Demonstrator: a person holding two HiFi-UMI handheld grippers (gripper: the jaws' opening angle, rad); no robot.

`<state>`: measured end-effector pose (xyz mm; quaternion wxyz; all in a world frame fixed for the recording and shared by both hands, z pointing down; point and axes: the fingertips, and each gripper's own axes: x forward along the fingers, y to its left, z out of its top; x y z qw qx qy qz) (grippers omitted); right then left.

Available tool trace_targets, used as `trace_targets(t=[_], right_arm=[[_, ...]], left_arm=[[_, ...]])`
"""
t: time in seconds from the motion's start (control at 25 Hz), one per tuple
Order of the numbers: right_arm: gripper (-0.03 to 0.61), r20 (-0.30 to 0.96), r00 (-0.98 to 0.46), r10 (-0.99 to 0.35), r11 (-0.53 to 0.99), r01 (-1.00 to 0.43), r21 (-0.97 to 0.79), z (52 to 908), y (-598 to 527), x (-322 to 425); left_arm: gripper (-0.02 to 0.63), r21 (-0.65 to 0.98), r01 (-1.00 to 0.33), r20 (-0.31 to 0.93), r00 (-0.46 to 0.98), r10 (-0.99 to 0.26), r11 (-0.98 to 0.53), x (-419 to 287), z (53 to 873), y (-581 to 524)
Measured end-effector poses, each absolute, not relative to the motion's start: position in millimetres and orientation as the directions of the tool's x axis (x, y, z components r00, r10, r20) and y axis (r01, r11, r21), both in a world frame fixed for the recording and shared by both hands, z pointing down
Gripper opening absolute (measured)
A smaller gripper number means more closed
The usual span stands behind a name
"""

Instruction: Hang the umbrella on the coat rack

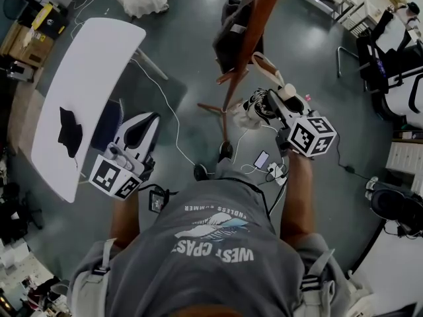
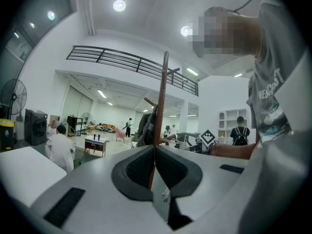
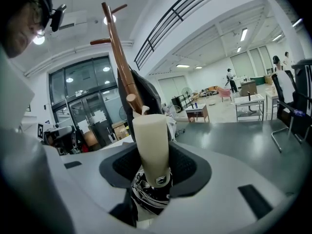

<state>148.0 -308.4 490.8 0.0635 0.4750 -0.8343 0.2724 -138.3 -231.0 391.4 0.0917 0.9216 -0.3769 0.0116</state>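
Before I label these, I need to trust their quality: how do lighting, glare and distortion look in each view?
Head view: dim, fisheye curving the table, dark corners. Left gripper view: ceiling lights flare, edges vignetted. Right gripper view: the umbrella is sharp up close; a lamp glares at left.

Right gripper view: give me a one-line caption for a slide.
Right gripper with its jaws closed on the cream handle of the folded umbrella, the wooden coat rack rising ahead.
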Motion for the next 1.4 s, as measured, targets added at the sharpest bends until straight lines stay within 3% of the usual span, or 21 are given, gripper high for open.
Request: trace_targets(t=[0.72, 1.4], right_arm=[[0.195, 0.486, -0.589, -0.646, 0.389, -0.802, -0.454, 566.3, -313.8, 124.3], [0.199, 0.511, -0.611, -0.604, 0.446, -0.791, -0.419, 595.2, -335.7, 91.5]], left_arm=[[0.018, 0.172, -0.715, 0.108, 0.698, -0.708, -0.678, -141.8, 396.4, -234.1], [0.018, 0.173, -0.726, 0.096, 0.685, -0.722, -0.666, -150.3, 394.3, -234.2]])
